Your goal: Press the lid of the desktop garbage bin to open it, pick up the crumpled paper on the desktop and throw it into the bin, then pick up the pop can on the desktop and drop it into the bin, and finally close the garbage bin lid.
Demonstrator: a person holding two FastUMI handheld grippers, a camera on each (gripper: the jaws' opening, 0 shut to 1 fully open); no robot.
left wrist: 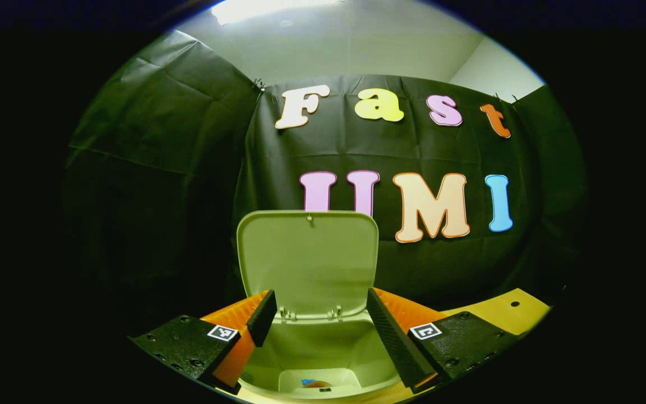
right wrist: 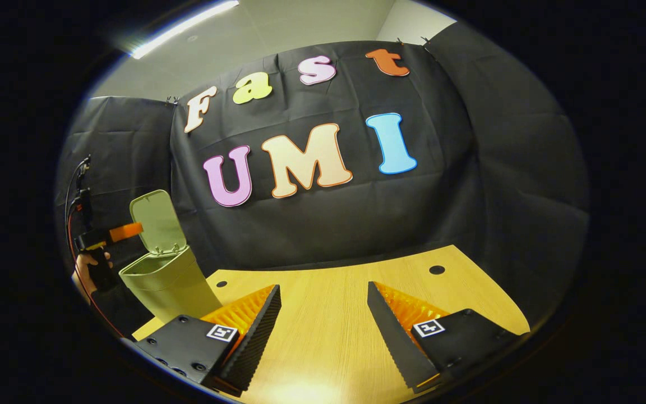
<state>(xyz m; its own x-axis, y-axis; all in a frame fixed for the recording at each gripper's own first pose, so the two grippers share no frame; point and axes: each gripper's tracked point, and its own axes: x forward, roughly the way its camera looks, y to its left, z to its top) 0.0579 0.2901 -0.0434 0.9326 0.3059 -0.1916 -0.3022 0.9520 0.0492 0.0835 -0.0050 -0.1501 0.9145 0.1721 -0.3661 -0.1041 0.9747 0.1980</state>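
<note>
You have one garbage bin (left wrist: 323,342) in front of you, with one lid (left wrist: 309,261) standing upright and open at 12 o'clock from your left gripper (left wrist: 318,331). That gripper hangs just above the bin's mouth, tipped slightly down, its two fingers spread wide apart with nothing between them. Through the gap you can look into the bin: at 6 o'clock on its floor lies something small with a blue and orange patch (left wrist: 314,383), too little of it visible to tell whether it is the can or the paper.

Your right gripper (right wrist: 323,331) hovers over one wooden table (right wrist: 328,336), level and pointing at the black cloth wall (right wrist: 469,185). Its two fingers are also spread wide, holding nothing, with bare tabletop showing between them. Two small round holes sit in the tabletop, one (right wrist: 437,270) at 1 o'clock and one (right wrist: 221,284) at 11 o'clock from this gripper.

From the right gripper view the bin stands at 10 o'clock near the table's far left corner, lid up, with your left gripper above its rim and your hand (right wrist: 84,269) on the handle.
</note>
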